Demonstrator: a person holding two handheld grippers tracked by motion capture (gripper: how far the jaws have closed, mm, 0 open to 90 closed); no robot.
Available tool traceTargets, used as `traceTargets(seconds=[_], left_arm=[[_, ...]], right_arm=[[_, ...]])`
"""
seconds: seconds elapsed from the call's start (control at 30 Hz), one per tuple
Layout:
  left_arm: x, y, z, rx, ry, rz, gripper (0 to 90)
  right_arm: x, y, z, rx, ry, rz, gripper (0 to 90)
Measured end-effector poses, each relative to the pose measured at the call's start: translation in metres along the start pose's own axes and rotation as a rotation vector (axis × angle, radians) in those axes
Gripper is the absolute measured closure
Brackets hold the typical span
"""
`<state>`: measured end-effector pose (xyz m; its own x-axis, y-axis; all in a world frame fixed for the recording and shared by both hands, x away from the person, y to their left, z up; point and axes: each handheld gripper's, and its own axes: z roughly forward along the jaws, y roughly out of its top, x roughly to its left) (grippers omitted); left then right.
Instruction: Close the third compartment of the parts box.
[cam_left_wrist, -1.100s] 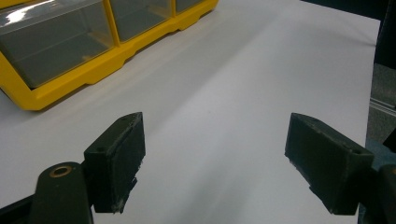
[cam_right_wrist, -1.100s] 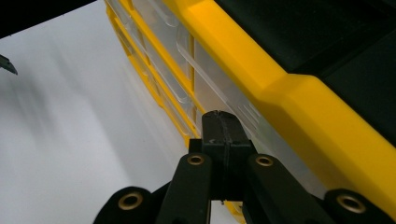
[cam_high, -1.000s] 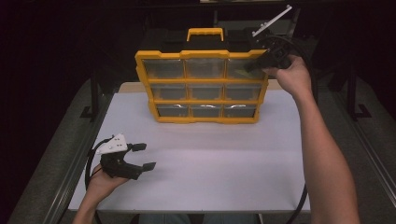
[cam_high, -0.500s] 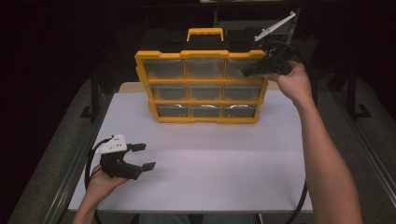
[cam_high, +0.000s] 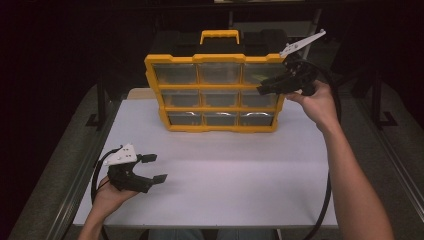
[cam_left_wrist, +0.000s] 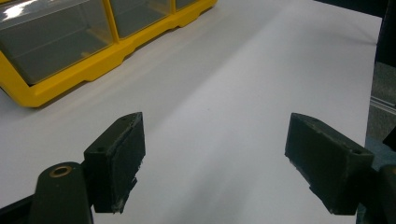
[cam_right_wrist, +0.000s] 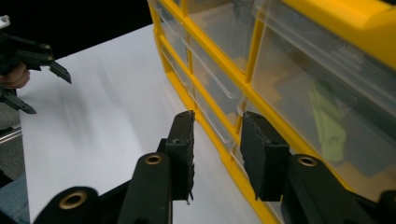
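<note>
High view: yellow drawer organizer stood upright at far side of white table, clear drawer fronts turned toward person for access. Right gripper held at right column, upper-middle drawers; jaws just opening, nothing seen between them. Left gripper parked near left, jaws apart, empty.

Left gripper view: pads spread wide over bare table; organizer at far left.

Right gripper view: fingers slightly apart before drawer fronts; green item seen inside drawer. No readable writing or brand found.
</note>
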<state>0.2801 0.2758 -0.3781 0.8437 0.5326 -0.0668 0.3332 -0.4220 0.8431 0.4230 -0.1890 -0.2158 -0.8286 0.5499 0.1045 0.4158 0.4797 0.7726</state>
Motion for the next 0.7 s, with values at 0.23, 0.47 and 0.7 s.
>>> traceTargets(seconds=[0.23,0.47,0.7], left_arm=[[-0.001,0.000,0.000,-0.004,-0.002,-0.010,20.1],[0.000,0.000,-0.002,-0.004,0.002,-0.007,20.1],[0.000,-0.001,-0.002,-0.007,0.001,-0.012,20.0]], right_arm=[[0.003,-0.011,0.001,-0.008,0.006,0.003,56.5],[0.009,-0.020,0.002,-0.017,0.007,-0.005,49.6],[0.011,-0.033,0.005,-0.027,0.006,0.002,44.1]])
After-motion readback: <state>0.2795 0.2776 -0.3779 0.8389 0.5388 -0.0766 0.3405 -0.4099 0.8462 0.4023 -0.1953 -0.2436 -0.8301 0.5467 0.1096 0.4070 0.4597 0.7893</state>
